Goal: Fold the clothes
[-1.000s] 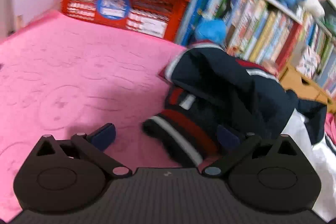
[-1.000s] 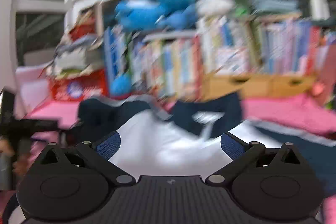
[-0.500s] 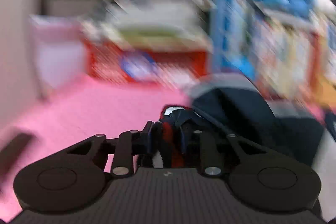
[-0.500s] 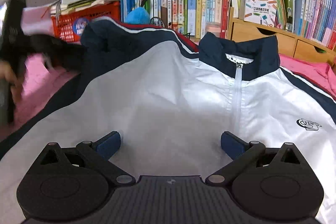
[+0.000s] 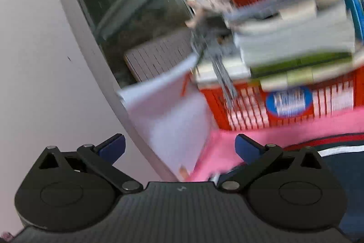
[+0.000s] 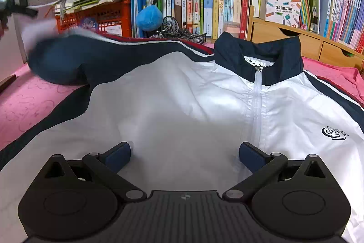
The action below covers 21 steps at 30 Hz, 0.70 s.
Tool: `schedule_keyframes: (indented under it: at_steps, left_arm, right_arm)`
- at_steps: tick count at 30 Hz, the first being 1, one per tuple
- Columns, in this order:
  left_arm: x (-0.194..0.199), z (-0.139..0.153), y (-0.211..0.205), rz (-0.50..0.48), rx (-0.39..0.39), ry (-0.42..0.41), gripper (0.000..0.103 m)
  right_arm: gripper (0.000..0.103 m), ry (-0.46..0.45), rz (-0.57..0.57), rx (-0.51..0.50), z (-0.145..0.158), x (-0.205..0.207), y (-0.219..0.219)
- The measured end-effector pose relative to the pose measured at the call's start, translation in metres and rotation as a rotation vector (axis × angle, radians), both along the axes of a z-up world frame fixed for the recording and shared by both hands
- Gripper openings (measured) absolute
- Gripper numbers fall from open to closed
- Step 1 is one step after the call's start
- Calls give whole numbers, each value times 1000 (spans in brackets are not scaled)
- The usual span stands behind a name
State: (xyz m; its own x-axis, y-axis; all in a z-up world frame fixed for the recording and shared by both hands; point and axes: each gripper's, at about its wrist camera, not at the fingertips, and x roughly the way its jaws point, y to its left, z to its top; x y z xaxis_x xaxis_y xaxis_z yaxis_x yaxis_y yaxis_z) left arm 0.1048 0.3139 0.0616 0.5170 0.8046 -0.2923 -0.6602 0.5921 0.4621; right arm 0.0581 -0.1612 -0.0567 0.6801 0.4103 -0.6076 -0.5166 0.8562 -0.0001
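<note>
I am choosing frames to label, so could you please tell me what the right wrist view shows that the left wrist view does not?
Only the right wrist view shows the jacket's white front, zipper, navy collar, chest logo and the bookshelf. Only the left wrist view shows the window, blurred. Both show the pink cover, the red crate, some navy sleeve, and open, empty tongs: right tongs, left tongs.

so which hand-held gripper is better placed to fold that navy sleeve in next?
Probably the left hand-held gripper: open, with the navy sleeve just beside its right finger. The right hand-held gripper, also open, sits over the jacket front, apart from the sleeve at far left.
</note>
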Motion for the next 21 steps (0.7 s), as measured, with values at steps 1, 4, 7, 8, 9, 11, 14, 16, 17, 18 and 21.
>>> schedule_keyframes:
  at_steps: [1, 4, 7, 8, 9, 11, 14, 16, 17, 18, 21]
  left_arm:
    - [2, -7, -1, 11, -4, 11, 103]
    - [-6, -19, -6, 2, -67, 3, 103]
    - [-26, -18, -30, -133, -115, -42, 103]
    - [-31, -17, -42, -207, -124, -56, 103]
    - [-37, -13, -56, -296, -135, -61, 103]
    - [-42, -7, -82, -458, -178, -51, 103]
    - [-53, -6, -122, -694, -355, -24, 103]
    - [-61, -16, -148, -808, -525, 13, 103]
    - [-64, -23, -161, -849, -607, 34, 103]
    - [-63, -31, -168, -856, -665, 48, 103]
    - [-54, -54, -184, -848, -777, 64, 103]
  right_arm:
    - [103, 0, 0, -1, 0, 0, 0]
    - [103, 0, 0, -2, 0, 0, 1]
    - [103, 0, 0, -2, 0, 0, 1]
    - [103, 0, 0, -2, 0, 0, 1]
    - [103, 0, 0, -2, 0, 0, 1]
    - [103, 0, 0, -1, 0, 0, 1]
    - [103, 1, 1, 0, 0, 0, 1]
    - [103, 1, 2, 2, 1, 0, 0]
    - [103, 2, 2, 3, 1, 0, 0]
    - [103, 1, 1, 4, 1, 0, 0]
    - [103, -12, -23, 29, 4, -4, -10]
